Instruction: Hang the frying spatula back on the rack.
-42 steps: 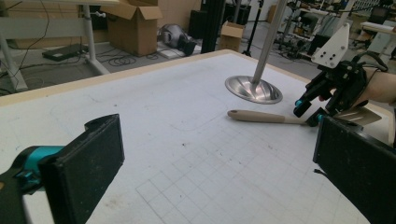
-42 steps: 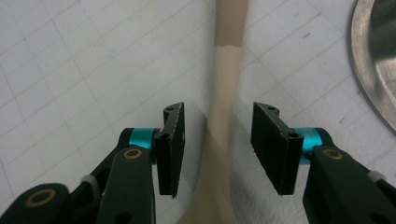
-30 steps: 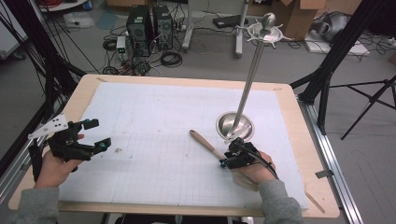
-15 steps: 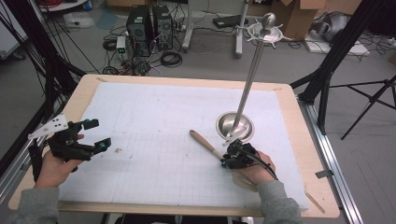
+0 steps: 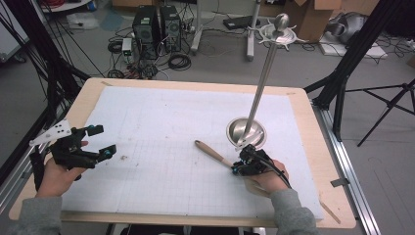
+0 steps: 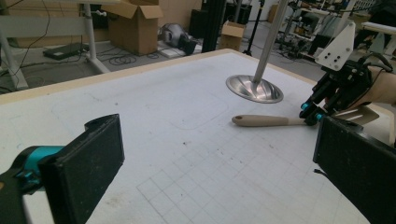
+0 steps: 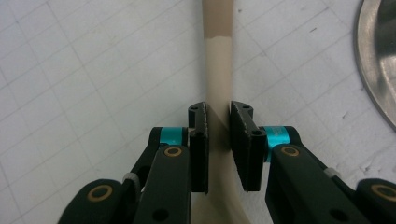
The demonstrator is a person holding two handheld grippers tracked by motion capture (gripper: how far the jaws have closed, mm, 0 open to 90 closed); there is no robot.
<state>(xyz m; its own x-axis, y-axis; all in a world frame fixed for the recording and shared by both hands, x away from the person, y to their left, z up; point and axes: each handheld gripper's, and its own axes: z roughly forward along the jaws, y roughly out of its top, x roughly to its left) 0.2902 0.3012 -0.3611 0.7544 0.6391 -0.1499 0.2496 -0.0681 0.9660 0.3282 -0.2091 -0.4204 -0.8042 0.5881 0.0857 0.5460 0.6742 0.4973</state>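
Here the right gripper point(image 7: 218, 130) clamps the spatula point(image 7: 218, 70), left gripper point(image 5: 98, 142) spread.

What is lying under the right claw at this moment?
Under the right claw lies the beige neck of a wooden-handled spatula, held between its jaws, on the white gridded mat. The spatula's blade end is hidden beneath the claw and hand.

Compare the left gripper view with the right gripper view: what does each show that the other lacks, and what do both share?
Left gripper view alone: the left gripper with jaws wide apart, the stand's pole, cardboard boxes on the floor, and the right gripper's grey plate.
Right gripper view alone: a close look at the right gripper, its jaws closed on the spatula's pale neck.
Shared: the spatula, the stand's metal base and the gridded mat.
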